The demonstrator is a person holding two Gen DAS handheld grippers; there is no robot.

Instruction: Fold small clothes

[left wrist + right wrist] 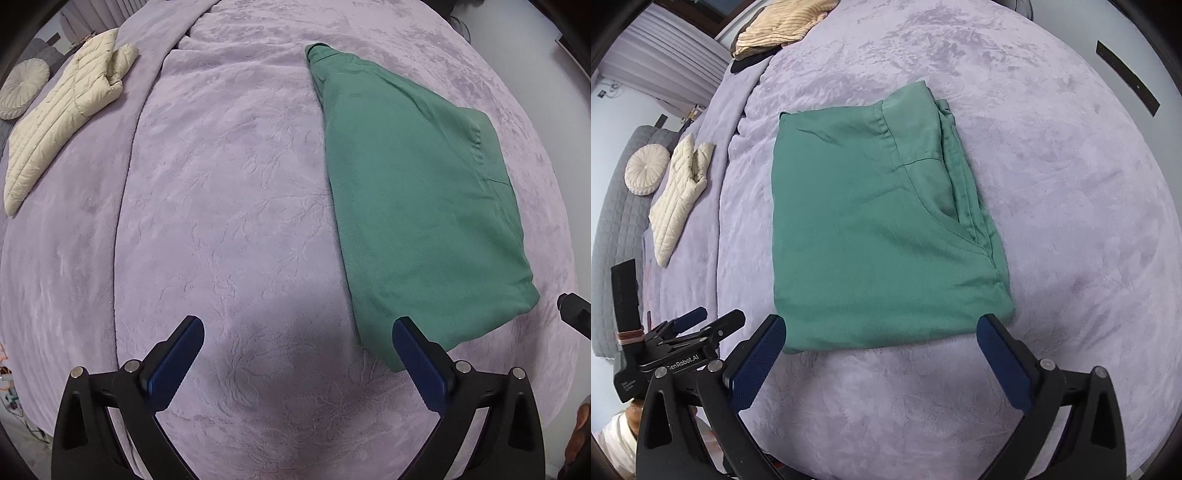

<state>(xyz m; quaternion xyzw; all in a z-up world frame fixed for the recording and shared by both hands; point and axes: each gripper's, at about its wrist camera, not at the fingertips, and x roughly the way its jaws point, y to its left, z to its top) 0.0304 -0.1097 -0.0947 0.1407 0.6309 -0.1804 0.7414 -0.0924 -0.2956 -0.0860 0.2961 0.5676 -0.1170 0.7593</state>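
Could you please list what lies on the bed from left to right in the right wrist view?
Round cushion → cream quilted jacket → folded green garment.

A bed (1052, 184) under a lilac plush blanket carries folded green trousers (879, 236) in the middle, a cream quilted jacket (679, 199) far left.

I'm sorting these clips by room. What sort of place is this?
Most likely a bedroom. The folded green garment lies on a wide bed under a lilac plush blanket, with a round cushion and a cream quilted jacket nearby, and curtains behind.
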